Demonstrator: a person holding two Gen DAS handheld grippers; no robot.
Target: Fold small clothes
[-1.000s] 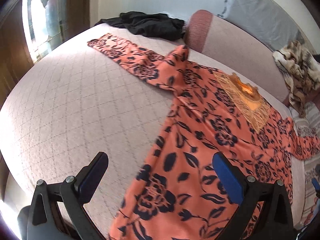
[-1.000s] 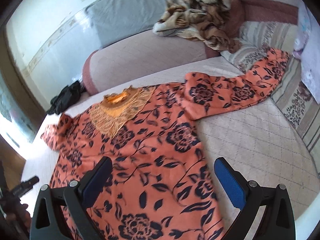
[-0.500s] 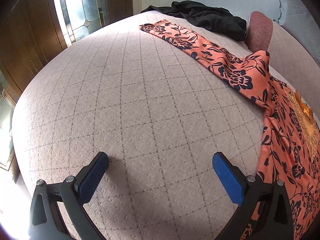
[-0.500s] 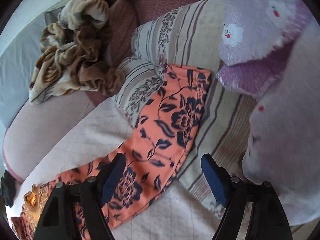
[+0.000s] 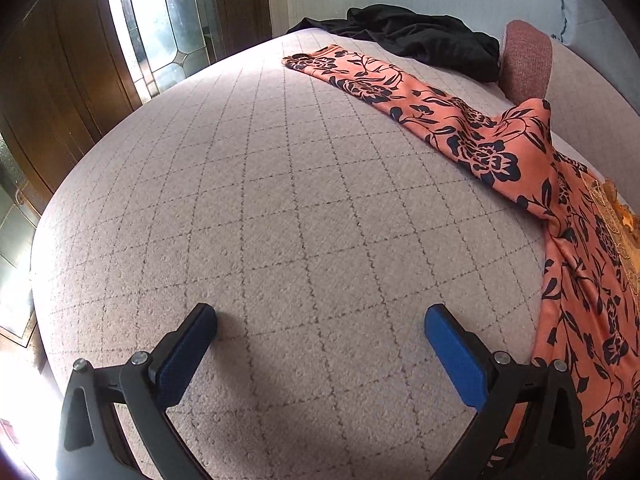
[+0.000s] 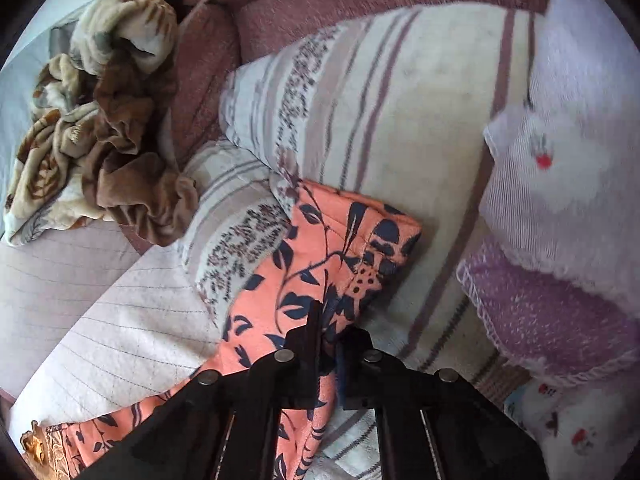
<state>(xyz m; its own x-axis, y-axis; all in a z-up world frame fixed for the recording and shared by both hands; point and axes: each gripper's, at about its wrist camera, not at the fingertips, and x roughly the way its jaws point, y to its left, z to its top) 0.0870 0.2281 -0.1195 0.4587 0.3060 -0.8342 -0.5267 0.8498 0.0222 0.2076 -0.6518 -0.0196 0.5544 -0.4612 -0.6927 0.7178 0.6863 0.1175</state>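
An orange top with dark blue flowers [image 5: 580,264] lies spread on the bed. Its one sleeve [image 5: 384,84] stretches toward the far left corner. My left gripper [image 5: 320,340] is open and empty over bare quilted bedspread, left of the top's body. In the right wrist view the other sleeve [image 6: 320,248] lies up against striped pillows. My right gripper [image 6: 328,336] is shut on that sleeve, a little below its cuff end.
A black garment [image 5: 412,40] lies at the bed's far corner by a pink bolster [image 5: 528,60]. Wooden door with glass panes [image 5: 168,24] at left. Striped pillows [image 6: 380,112], a brown floral blanket [image 6: 100,120] and a purple-white fleece [image 6: 568,184] crowd the right side.
My right gripper has closed on the sleeve near its cuff; it was open half a second ago. My left gripper has drifted slightly left over the bedspread, still open.
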